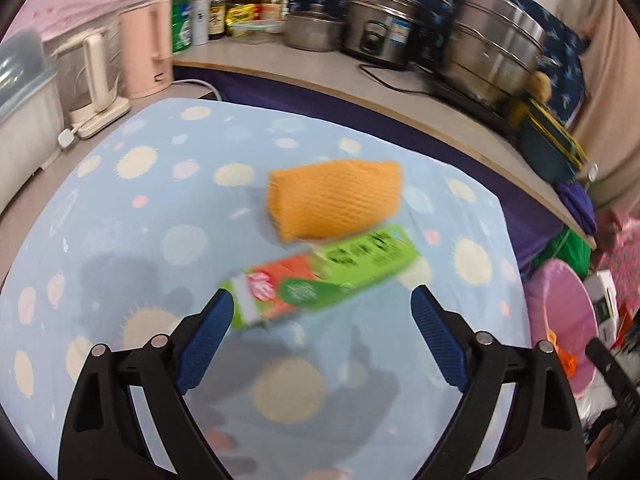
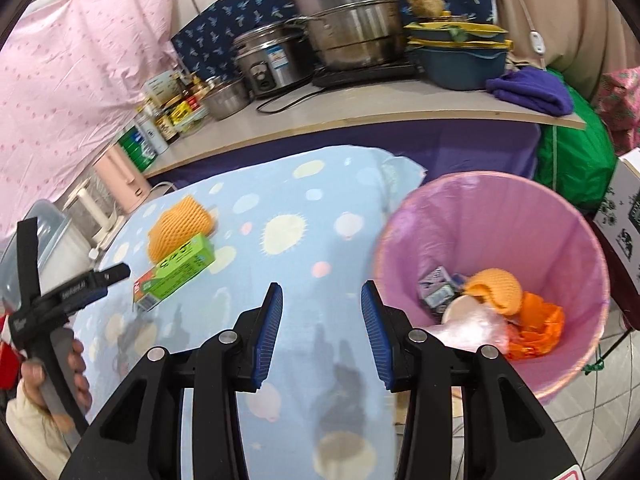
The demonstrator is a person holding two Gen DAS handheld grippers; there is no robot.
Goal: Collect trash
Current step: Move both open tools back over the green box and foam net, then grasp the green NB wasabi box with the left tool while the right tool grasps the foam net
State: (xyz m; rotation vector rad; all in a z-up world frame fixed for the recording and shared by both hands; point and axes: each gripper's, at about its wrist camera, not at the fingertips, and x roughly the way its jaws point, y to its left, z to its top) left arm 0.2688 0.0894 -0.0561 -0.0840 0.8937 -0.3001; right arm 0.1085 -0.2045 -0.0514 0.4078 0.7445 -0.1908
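Left claw (image 1: pixel 322 300), jaws spread wide and empty, its fingers (image 1: pixel 206 338) faced with ribbed blue rubber pads on black plastic arms joined by round metal rivets; just ahead of it lies a long rectangular carton (image 1: pixel 320 276) of glossy green card with an orange-red panel and a white end, its dark lettering too blurred to read. Touching the carton's far side is a foam fruit net (image 1: pixel 334 200), orange, soft and wedge-shaped, with a diamond mesh texture. Both rest on the table (image 1: pixel 120 240), which is draped in a pale blue cloth printed with cream, fringed round blobs and small pink dots. Right claw (image 2: pixel 322 320), also parted and holding nothing, hangs over the cloth's near right part, beside a round bin (image 2: pixel 480 216) lined with thin, translucent pink plastic film. Inside the bin lie a second orange foam net (image 2: pixel 498 286), crumpled orange plastic (image 2: pixel 538 328), a small printed purple-grey carton (image 2: pixel 436 290) and clear wrapping; none of the print is legible. On the shelf behind stand a brushed-steel stacked steamer pot (image 2: pixel 348 16), a steel rice cooker (image 2: pixel 266 60) bearing a blue-and-white label too small to read, and a folded purple towel (image 2: pixel 528 90)
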